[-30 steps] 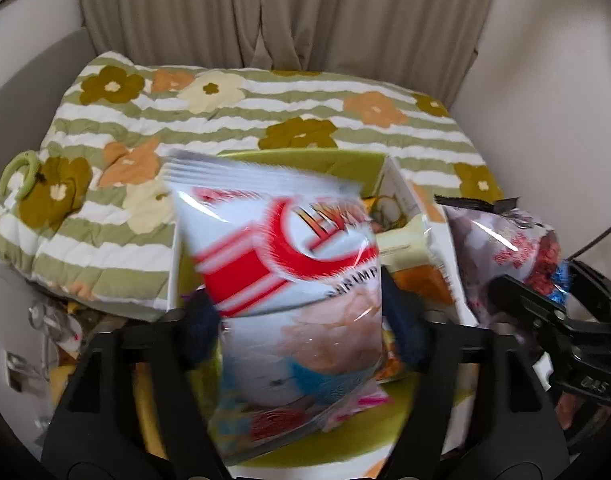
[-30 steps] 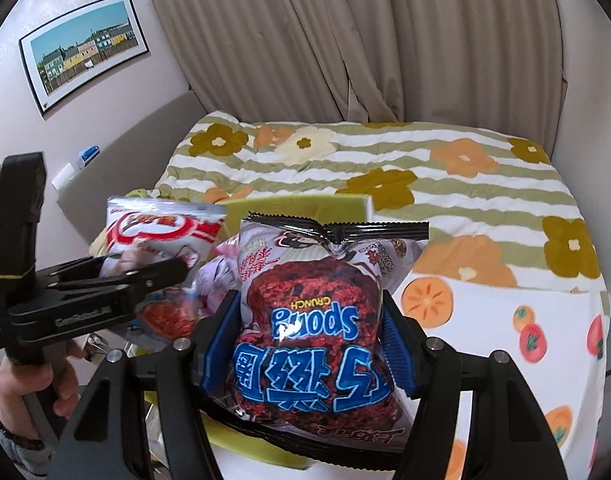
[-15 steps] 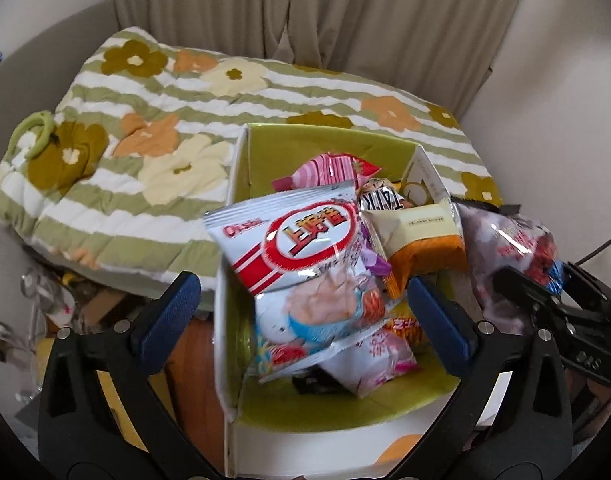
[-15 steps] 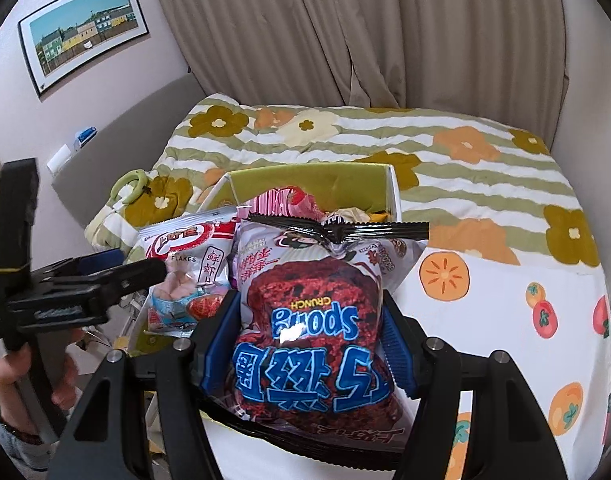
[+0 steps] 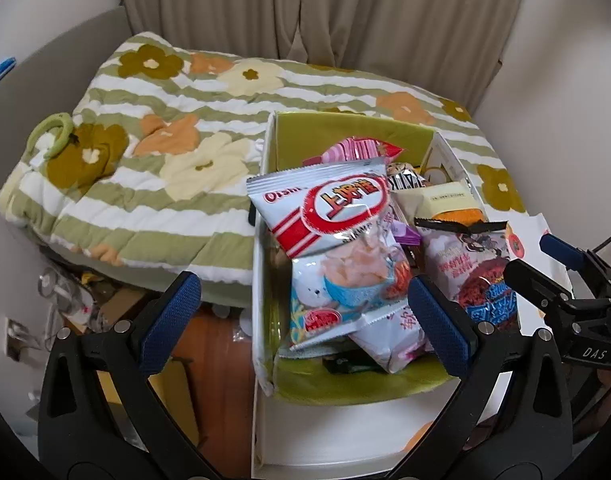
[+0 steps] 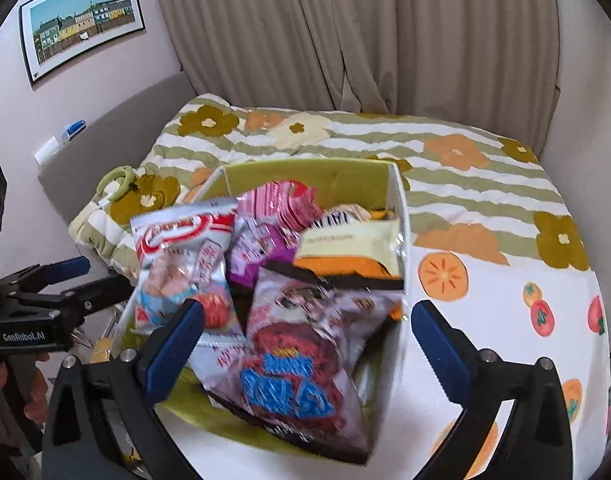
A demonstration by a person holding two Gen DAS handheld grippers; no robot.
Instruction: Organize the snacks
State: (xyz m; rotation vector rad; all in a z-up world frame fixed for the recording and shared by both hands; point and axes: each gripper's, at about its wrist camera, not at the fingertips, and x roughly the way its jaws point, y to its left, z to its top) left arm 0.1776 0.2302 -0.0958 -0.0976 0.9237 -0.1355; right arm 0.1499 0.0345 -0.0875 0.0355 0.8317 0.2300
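Observation:
A white box with a green lining point(image 5: 345, 136) point(image 6: 345, 178) holds several snack bags. A white and red shrimp-chip bag point(image 5: 337, 236) point(image 6: 177, 264) lies on top at the box's left. A dark red and blue crunch bag point(image 6: 301, 356) point(image 5: 477, 272) lies blurred at the box's near right, free of the jaws. My left gripper point(image 5: 301, 316) is open and empty above the box's near left. My right gripper point(image 6: 307, 344) is open and empty just above the crunch bag. Each gripper shows in the other's view, the right one point(image 5: 561, 276) and the left one point(image 6: 65, 284).
The box stands on a white cloth with orange fruit prints point(image 6: 505, 312). Behind it lies a green-striped flower quilt point(image 5: 177, 152) point(image 6: 445, 152). To the left, below the quilt's edge, clutter lies on a wooden floor point(image 5: 209, 344). Curtains point(image 6: 345, 32) and a framed picture point(image 6: 81, 20) are behind.
Both grippers opened. The left let the shrimp-chip bag go and it now lies in the box. The right then released the crunch bag, which dropped into the box's near right.

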